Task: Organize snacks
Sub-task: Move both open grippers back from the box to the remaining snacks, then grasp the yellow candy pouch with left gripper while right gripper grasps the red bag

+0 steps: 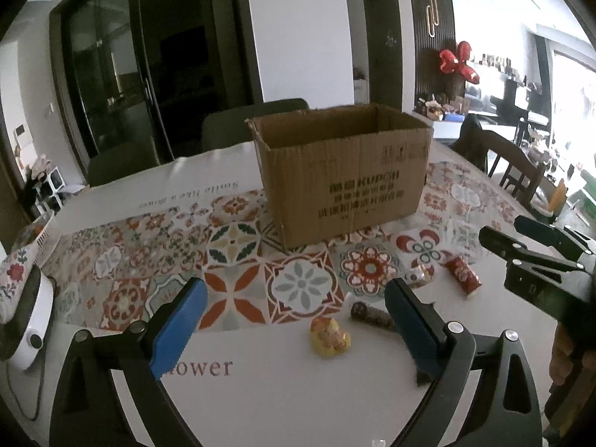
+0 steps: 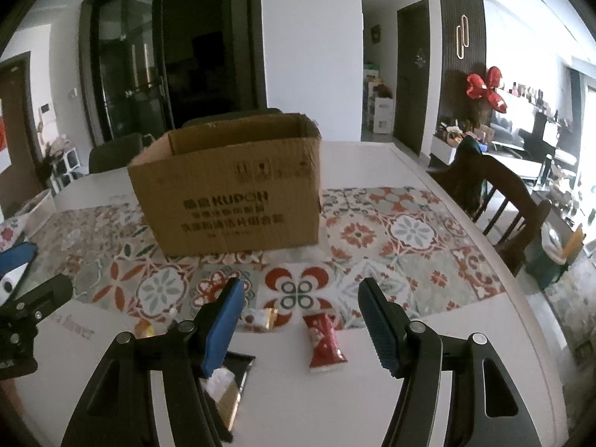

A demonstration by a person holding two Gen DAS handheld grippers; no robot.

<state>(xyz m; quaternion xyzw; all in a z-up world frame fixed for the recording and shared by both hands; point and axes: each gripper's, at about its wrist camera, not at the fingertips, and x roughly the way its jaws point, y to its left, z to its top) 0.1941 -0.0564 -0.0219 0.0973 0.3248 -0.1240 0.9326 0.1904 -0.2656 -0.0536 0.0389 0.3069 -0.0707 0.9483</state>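
An open cardboard box (image 1: 342, 175) stands on the patterned tablecloth; it also shows in the right wrist view (image 2: 231, 190). My left gripper (image 1: 294, 320) is open above a yellow snack packet (image 1: 329, 337), with a dark snack bar (image 1: 372, 313) beside its right finger. A red packet (image 1: 463, 273) and a small gold-brown packet (image 1: 417, 277) lie further right. My right gripper (image 2: 301, 320) is open over the red packet (image 2: 324, 341). The small packet (image 2: 260, 316) and a dark packet (image 2: 229, 383) lie by its left finger. The right gripper (image 1: 536, 246) shows at the left view's right edge.
A wooden chair (image 2: 499, 193) stands at the table's right side. A white appliance (image 1: 29, 320) and a white basket (image 1: 43, 234) sit at the table's left edge. Dark chairs (image 1: 238, 123) stand behind the box.
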